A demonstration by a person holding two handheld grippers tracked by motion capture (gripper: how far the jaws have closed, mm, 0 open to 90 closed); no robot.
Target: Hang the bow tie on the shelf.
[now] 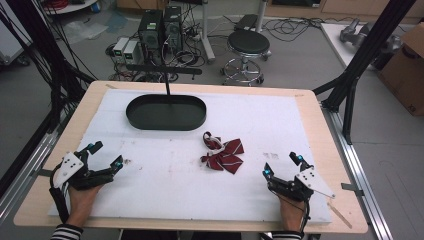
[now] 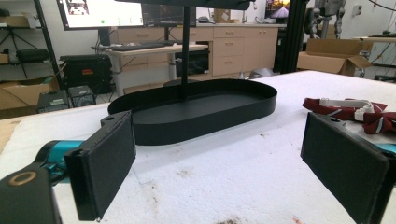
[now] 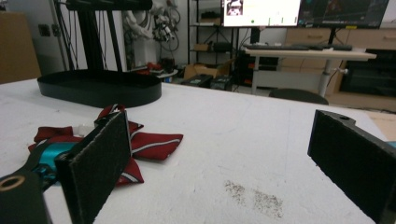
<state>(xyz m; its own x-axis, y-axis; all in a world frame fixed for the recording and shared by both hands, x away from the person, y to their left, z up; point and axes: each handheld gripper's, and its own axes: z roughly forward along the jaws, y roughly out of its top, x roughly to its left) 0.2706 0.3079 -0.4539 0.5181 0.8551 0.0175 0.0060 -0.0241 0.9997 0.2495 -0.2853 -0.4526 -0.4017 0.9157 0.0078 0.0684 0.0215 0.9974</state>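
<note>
Bow tie (image 1: 223,155) lies crumpled mid-counter between my left gripper (image 1: 102,154) and right gripper (image 1: 281,164), both jaws released; pinching only its white strap (image 2: 348,102) risks dragging it askew.

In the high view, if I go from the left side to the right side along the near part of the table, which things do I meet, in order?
Left tool → dark red bow tie → right tool. The black oval tray lies farther back, so it is left out of this order.
</note>
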